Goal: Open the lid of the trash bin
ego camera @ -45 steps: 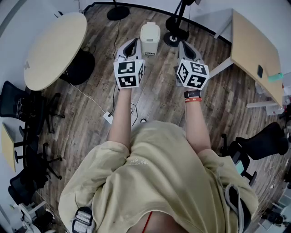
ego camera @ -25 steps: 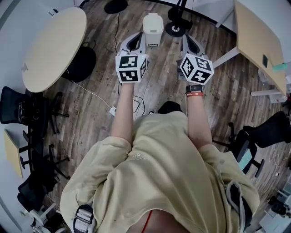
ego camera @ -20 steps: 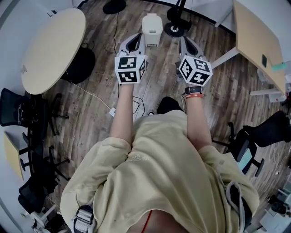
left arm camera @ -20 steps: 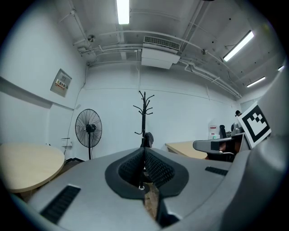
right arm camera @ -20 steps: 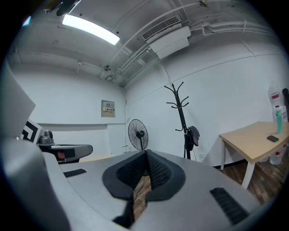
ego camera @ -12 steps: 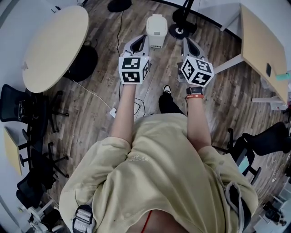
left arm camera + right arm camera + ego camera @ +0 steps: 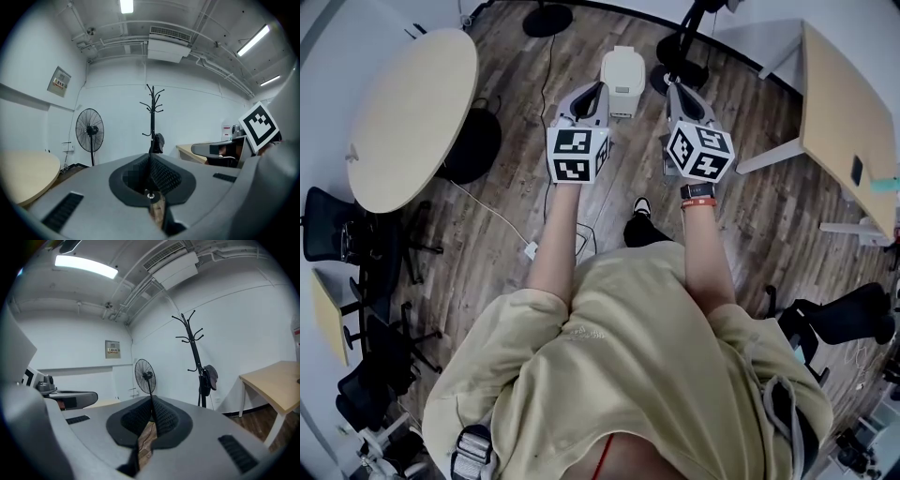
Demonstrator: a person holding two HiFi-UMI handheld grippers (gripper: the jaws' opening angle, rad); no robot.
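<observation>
Upper centre of head view: white plastic trash bin (image 7: pixel 622 80) on wooden floor (image 7: pixel 497 234), lid down, seen between both tool tips. Left tool (image 7: pixel 586 101), right tool (image 7: pixel 682 101): jaws pressed together, nothing gripped.

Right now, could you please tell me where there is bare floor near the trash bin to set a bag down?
Bare planks lie between the trash bin and the round table, crossed only by a cable, and between the right tool and the rectangular table. The stand base crowds the bin's right side.
</observation>
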